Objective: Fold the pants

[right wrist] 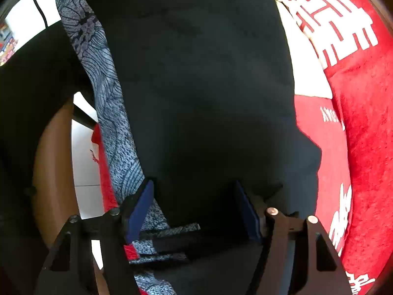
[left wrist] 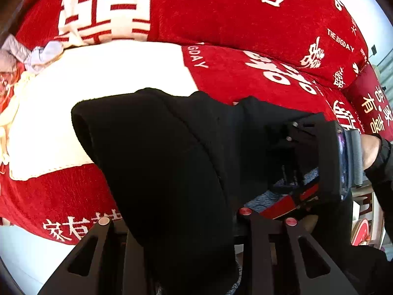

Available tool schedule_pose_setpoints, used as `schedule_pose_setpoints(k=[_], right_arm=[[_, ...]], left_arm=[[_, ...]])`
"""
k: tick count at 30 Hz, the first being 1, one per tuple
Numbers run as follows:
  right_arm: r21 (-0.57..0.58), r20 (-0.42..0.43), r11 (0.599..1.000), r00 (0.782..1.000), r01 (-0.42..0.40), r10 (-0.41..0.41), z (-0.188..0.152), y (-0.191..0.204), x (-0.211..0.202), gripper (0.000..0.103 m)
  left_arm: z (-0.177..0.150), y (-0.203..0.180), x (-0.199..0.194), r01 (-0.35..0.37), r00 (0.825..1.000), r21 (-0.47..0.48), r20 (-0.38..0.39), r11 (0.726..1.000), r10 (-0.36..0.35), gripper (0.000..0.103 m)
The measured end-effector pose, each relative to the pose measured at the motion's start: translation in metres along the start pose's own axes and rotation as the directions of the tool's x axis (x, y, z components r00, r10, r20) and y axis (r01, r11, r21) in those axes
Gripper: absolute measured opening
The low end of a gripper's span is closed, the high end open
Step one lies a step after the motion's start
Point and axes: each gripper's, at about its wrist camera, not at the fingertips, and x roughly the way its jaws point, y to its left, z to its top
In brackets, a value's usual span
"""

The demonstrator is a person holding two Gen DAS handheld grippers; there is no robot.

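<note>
Black pants [left wrist: 167, 152] hang in a thick bunch from my left gripper [left wrist: 176, 223], which is shut on the cloth; the folds hide its fingertips. The pants rise above a red sofa cover [left wrist: 245, 12] with white characters. To the right, my right gripper [left wrist: 307, 147] points down, held by a person's hand [left wrist: 371, 147]. In the right wrist view the pants [right wrist: 208, 86] lie flat on a grey patterned cloth [right wrist: 108, 78]. My right gripper [right wrist: 194, 204] stands open over their near end, and its blue pads [right wrist: 142, 206] press on nothing.
A large white patch [left wrist: 98, 86] of the cover lies behind the pants. Pale crumpled clothes [left wrist: 36, 54] sit at the far left. A brown wooden edge [right wrist: 51, 159] and white floor [right wrist: 84, 152] show left of the grey cloth. Red cover [right wrist: 368, 123] lies to the right.
</note>
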Motion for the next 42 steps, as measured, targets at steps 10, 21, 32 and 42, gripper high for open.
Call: schedule_pose_setpoints(k=[10, 21, 32, 42], right_arm=[[0.128, 0.026, 0.991, 0.999, -0.026, 0.023, -0.001, -0.029, 0.001, 0.09], [0.234, 0.299, 0.972, 0.949, 0.027, -0.099, -0.066, -0.011, -0.101, 0.09], [0.327, 0.159, 0.901, 0.957, -0.285, 0.245, -0.161, 0.075, -0.074, 0.09], [0.686, 0.45, 0.604, 0.889, -0.407, 0.087, -0.133, -0.018, -0.065, 0.079]], left_arm=[[0.017, -0.05, -0.014, -0.017, 1.0, 0.054, 0.009, 0.998, 0.016, 0.029], [0.043, -0.124, -0.01, 0.005, 1.0, 0.139, -0.002, 0.99, -0.005, 0.027], [0.06, -0.165, 0.008, 0.016, 0.999, 0.182, -0.033, 0.983, -0.011, 0.027], [0.049, -0.14, -0.005, 0.019, 1.0, 0.13, -0.009, 0.991, -0.018, 0.027]])
